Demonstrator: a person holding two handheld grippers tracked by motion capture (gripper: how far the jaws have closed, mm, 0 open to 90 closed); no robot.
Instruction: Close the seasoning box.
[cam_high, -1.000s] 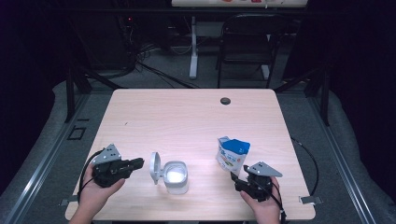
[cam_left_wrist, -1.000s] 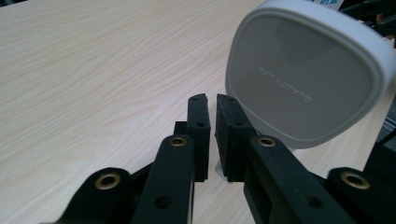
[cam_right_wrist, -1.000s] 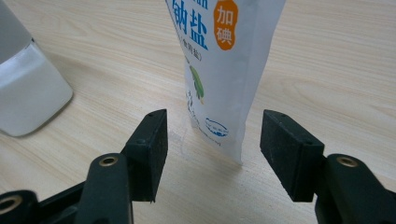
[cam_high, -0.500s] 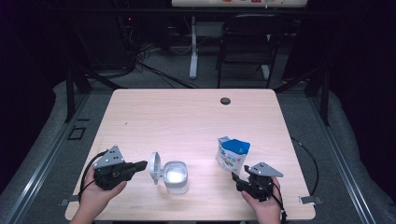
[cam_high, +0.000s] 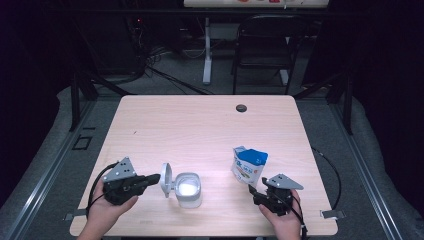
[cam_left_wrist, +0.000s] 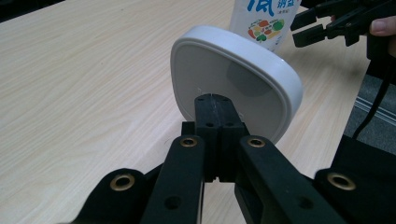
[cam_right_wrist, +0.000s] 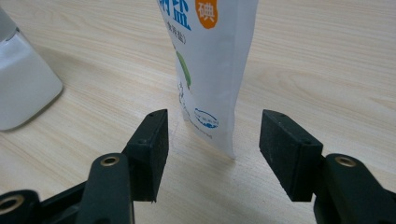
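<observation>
L gripper (cam_high: 154, 178): black jaws pressed together, tips right at the back of the white rounded-square hinged lid (cam_left_wrist: 233, 84), nothing between them. Lid stands upright, flipped open, on the left side of a small white plastic container (cam_high: 188, 190) w/ pale, lit inside; it sits near the table's front edge, left of centre.

R gripper (cam_right_wrist: 212, 149): jaws wide apart, pads clear of the white-and-blue printed stand-up pouch (cam_right_wrist: 210, 65), which stands upright just beyond and between them, not touched. In the high view the pouch is just beside the R gripper, front right.

Light wooden table (cam_high: 200, 130): broad bare stretch behind both things; a small dark round grommet (cam_high: 241, 108) near the back edge.
</observation>
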